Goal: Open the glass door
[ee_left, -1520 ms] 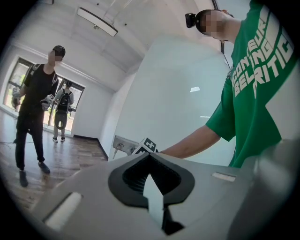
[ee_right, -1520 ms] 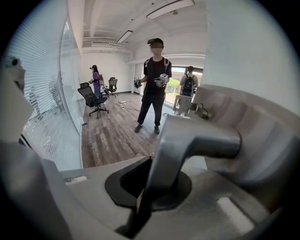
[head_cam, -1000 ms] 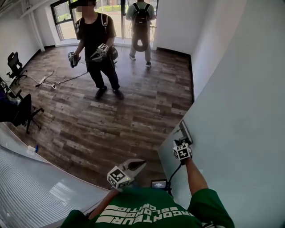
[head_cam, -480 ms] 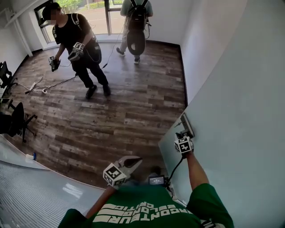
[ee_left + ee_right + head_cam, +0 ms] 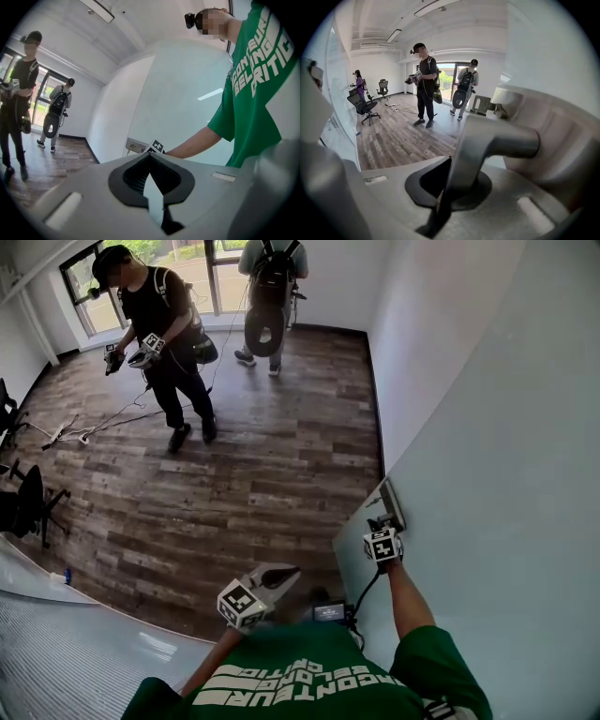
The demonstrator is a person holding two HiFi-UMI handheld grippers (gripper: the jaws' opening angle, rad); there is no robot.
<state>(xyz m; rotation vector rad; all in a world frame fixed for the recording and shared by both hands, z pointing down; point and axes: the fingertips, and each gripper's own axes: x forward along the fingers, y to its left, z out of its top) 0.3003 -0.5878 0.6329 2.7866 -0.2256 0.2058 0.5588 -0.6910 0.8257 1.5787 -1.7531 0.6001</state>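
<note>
Glass door point(image 5: 487, 465): heavy, stiff, could break — pull slow. Take by smooth metal handle point(image 5: 497, 140), pinched in right gripper point(image 5: 384, 525). Left gripper point(image 5: 284, 572) pressed together, empty.

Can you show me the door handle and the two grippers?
door handle point(image 5: 501, 138): right gripper view, on the lever bar
right hand-held gripper point(image 5: 381, 524): head view, fingertips at the handle
left hand-held gripper point(image 5: 292, 571): head view, its front tips

Left hand-held gripper point(image 5: 150, 154) closed; empty
</note>
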